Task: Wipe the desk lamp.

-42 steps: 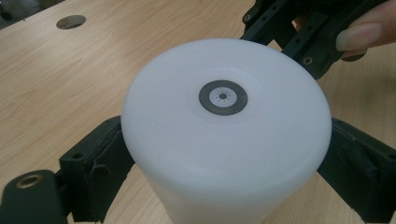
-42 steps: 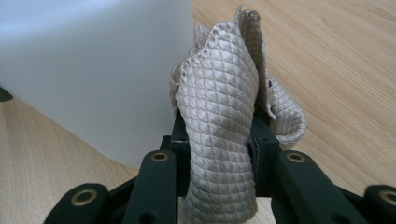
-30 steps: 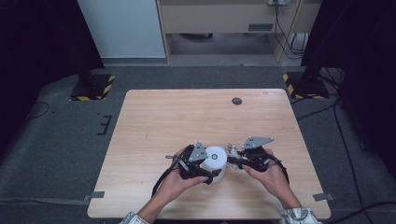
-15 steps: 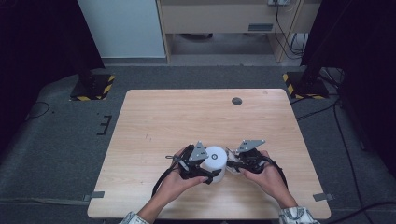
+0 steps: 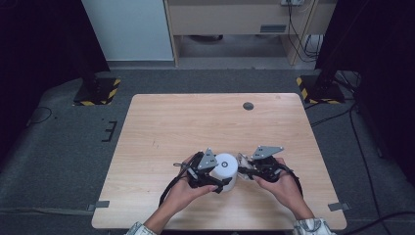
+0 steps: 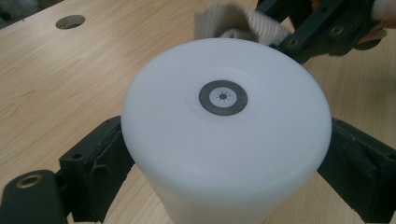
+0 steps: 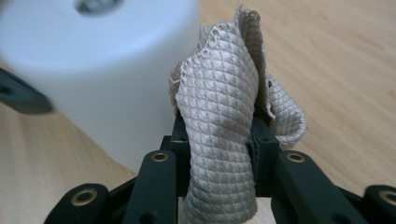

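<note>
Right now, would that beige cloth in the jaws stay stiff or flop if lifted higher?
Probably flop: the cloth already folds and curls over above the right gripper. It looks thin and quilted, so likely light and not slippery.

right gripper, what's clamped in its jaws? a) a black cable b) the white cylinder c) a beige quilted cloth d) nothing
c: in the right gripper view the right gripper has its jaws shut on a folded beige quilted cloth, held next to the white cylinder, which the left gripper holds.
</note>
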